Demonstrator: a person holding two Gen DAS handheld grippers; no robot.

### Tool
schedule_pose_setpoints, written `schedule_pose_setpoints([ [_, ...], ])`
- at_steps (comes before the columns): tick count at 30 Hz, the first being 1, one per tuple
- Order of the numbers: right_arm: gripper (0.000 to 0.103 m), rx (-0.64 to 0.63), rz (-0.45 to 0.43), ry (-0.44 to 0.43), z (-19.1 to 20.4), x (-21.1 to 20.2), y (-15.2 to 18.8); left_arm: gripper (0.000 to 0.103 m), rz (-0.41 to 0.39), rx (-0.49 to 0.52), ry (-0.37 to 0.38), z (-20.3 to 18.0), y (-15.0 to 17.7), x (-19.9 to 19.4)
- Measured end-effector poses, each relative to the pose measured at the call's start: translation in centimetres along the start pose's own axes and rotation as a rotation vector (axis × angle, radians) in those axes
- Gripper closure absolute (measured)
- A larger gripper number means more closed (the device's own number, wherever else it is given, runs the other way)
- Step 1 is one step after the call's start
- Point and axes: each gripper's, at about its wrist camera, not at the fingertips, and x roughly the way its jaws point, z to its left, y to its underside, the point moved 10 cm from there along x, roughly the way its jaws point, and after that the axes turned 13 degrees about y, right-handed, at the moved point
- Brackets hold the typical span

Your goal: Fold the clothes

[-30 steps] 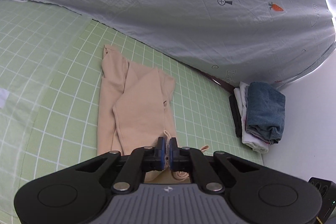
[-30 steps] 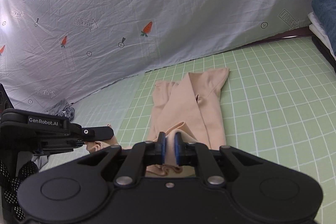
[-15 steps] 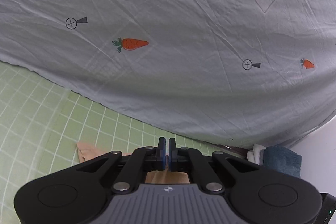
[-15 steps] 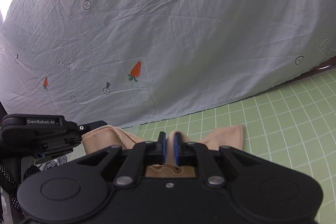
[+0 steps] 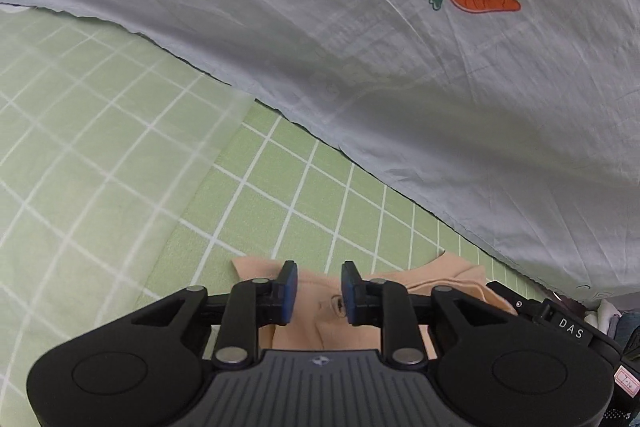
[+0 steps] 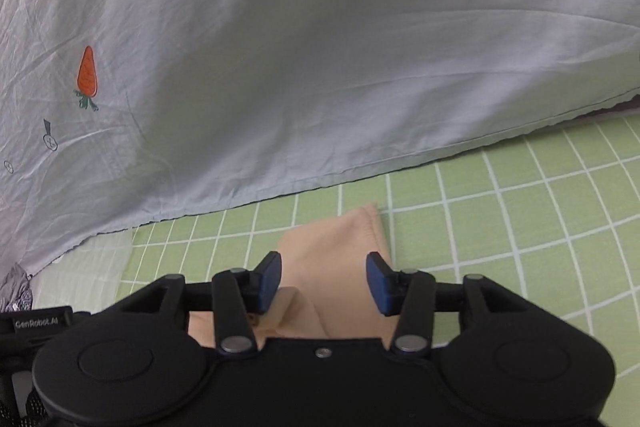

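"DAS" on right gripper (image 5: 568,327), "GenRobot.AI" on left gripper (image 6: 36,323)

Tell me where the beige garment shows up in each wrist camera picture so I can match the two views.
Left wrist view: the beige garment lies at bottom centre on the green checked sheet, behind and between the opening jaws of the left gripper.
Right wrist view: the beige garment lies at lower centre, reaching up beyond the opening right gripper.
Shared landmark: the grey carrot-print cloth across the top of both.

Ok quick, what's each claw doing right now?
Left claw: opening, pads off the beige knit garment beneath.
Right claw: opening, nothing gripped.
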Motion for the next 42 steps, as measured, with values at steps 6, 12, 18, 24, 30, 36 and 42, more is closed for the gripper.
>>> schedule_pose_setpoints([
  [6,0.030,0.047,-0.019,0.048,-3.2,-2.3,0.0,0.041,-0.026,-0.005,-0.007,-0.4,1.7,-3.9],
  [12,0.029,0.043,0.077,0.004,-3.2,-2.8,3.6,0.039,0.113,-0.035,0.016,-0.9,6.5,-2.8],
  [18,0.029,0.069,0.123,0.014,-3.0,-3.3,7.0,0.039,0.179,0.017,0.011,-3.1,9.1,-2.3],
  [24,0.029,0.071,0.133,-0.002,-3.1,-3.6,7.3,0.035,0.176,0.012,0.022,-3.1,8.1,-2.1],
  [30,0.028,-0.031,0.139,-0.041,-1.4,-1.9,6.0,0.027,0.123,0.008,0.042,-3.4,6.2,-0.9],
  [36,0.046,-0.082,0.136,-0.121,0.7,-1.4,6.0,0.041,0.078,0.011,0.059,-4.0,5.7,0.0],
  [42,0.077,0.027,0.161,-0.169,0.6,-3.9,8.9,0.073,0.117,-0.084,0.107,-3.4,7.3,-1.3],
])
